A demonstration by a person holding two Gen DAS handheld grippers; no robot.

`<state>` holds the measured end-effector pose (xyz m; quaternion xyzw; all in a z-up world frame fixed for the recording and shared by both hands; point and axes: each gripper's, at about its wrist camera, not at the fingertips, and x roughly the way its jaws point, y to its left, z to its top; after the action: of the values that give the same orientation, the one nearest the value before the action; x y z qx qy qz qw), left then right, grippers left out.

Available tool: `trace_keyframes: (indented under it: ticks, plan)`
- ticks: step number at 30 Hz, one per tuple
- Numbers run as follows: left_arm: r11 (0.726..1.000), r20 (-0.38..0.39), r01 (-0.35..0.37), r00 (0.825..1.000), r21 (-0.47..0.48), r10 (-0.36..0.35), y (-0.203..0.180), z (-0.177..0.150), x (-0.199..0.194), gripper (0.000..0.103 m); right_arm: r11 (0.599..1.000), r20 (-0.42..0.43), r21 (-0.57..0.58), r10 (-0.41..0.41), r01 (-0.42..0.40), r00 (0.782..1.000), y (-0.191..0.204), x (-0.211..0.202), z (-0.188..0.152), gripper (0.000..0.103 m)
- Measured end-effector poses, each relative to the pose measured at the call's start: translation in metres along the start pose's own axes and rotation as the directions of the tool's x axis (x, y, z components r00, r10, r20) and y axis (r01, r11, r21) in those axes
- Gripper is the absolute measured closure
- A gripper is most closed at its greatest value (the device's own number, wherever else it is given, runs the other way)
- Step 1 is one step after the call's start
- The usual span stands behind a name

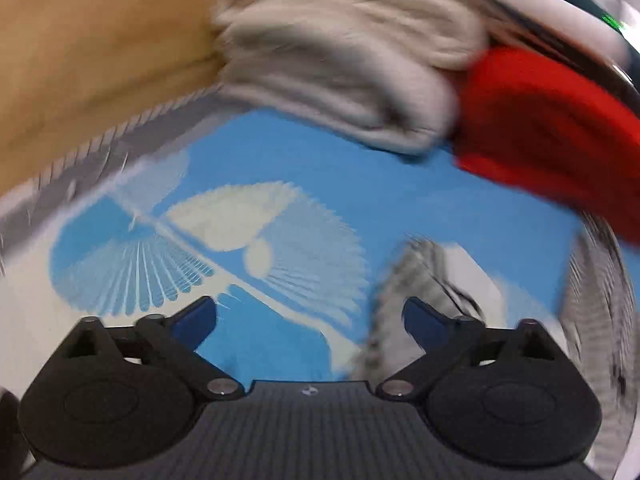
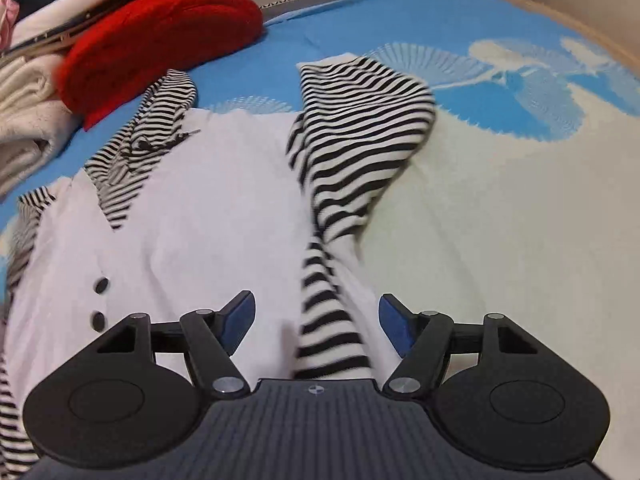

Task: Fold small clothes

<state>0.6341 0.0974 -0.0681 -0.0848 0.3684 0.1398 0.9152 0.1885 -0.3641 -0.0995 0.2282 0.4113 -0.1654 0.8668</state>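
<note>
A small white garment (image 2: 192, 208) with black-and-white striped sleeves and collar lies spread on the blue and white patterned blanket (image 2: 500, 8). Its right striped sleeve (image 2: 352, 132) is folded in over the white body and runs down between my right gripper's fingers. My right gripper (image 2: 316, 300) hovers over it, open, with its blue pads clear of the cloth. Two black buttons (image 2: 100, 300) show at the garment's left. My left gripper (image 1: 310, 308) is open above the bare blanket (image 1: 360, 184), nothing between its fingers. A blurred striped edge of the garment (image 1: 432, 272) shows to its right.
A folded red garment (image 2: 160, 36) and a cream folded pile (image 2: 24, 120) sit at the blanket's far left; in the left wrist view they are the red garment (image 1: 552, 128) and cream pile (image 1: 340, 64). More clothes are stacked behind them. A tan surface (image 1: 100, 48) borders the blanket.
</note>
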Motion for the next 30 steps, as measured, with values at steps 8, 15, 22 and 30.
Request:
trace_keyframes:
  ticks: [8,15,22,30]
  plan:
    - [0.989,-0.119,-0.038,0.991,0.145,0.055,-0.038,-0.010,0.075,0.014,0.994,-0.059,-0.110,0.001,-0.008,0.998,0.034,0.022,-0.011,0.032]
    - [0.919,-0.055,0.256,0.966,0.300,-0.251,-0.099,-0.075,0.011,0.016,0.991,-0.065,-0.130,0.012,-0.020,0.998,0.038,0.017,-0.015,0.032]
    - [0.871,0.081,0.241,0.950,0.428,-0.303,-0.122,-0.102,-0.045,0.008,0.994,-0.082,-0.100,0.028,-0.037,0.996,0.032,0.015,-0.016,0.032]
    - [0.987,-0.038,0.163,0.986,0.008,-0.163,-0.038,-0.027,0.034,0.003,0.991,-0.096,-0.123,0.033,-0.044,0.995,0.043,0.019,-0.018,0.031]
